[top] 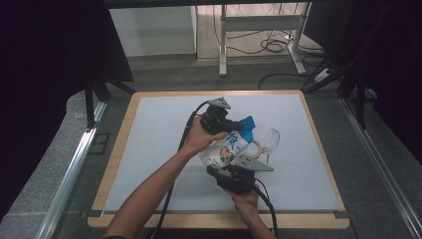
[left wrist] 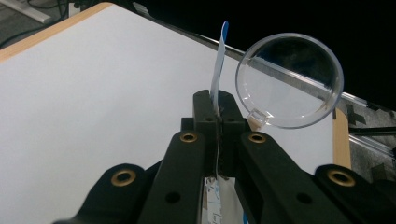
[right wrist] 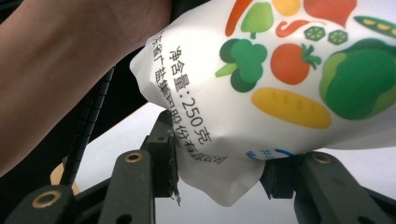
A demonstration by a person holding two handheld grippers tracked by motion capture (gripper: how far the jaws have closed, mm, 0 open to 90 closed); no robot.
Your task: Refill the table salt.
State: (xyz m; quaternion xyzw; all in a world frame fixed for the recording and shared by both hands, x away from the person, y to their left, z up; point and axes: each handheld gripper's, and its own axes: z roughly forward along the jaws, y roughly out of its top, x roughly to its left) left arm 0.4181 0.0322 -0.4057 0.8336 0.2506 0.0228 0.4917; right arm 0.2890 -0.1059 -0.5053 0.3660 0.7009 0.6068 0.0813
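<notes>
White tabletop (top: 149,149) under you: your left gripper (left wrist: 218,116) pinches the pouch's blue top edge (left wrist: 219,60); your right gripper (right wrist: 219,172) squeezes the pouch (right wrist: 280,79) bottom, cup (left wrist: 289,79) seemingly just beyond.

The bag (right wrist: 280,79) carries black Chinese print running sideways in the right gripper view; one line reads "净含量:250克". A second line beneath it is partly creased and hard to read. In the high view, a large blue character marks the bag, illegible.
</notes>
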